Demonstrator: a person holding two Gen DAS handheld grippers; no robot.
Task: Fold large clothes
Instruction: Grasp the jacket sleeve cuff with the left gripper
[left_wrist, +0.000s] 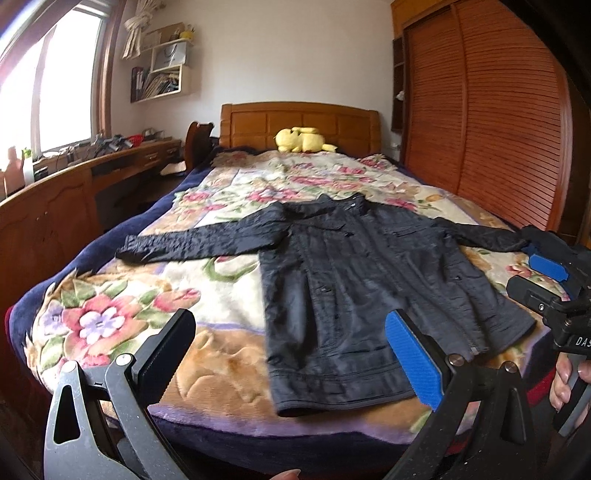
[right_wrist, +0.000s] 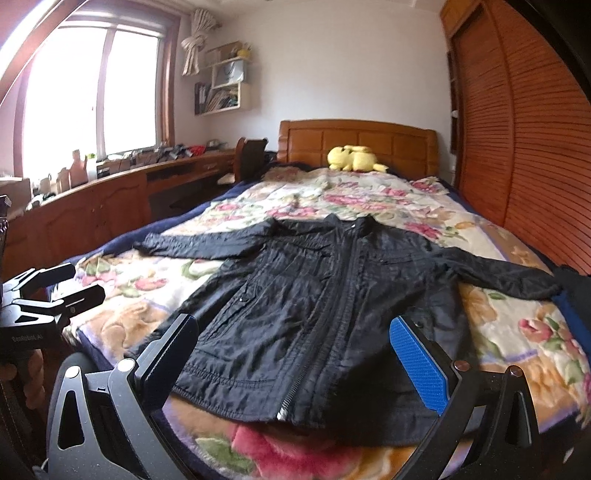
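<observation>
Two open tongs, left tongs (left_wrist: 290, 354), right tongs (right_wrist: 295, 354), black jacket (right_wrist: 314, 306) flat on floral bedspread (left_wrist: 147, 295), wooden wardrobe (left_wrist: 480, 122)

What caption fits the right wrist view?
Open right gripper hovers over black jacket spread flat on floral blanket.

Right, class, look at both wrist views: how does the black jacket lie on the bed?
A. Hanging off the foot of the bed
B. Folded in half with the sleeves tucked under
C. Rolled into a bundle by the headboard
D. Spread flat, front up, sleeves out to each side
D: the black jacket lies flat on the floral blanket, zip up, with a sleeve stretched out each side.
</observation>
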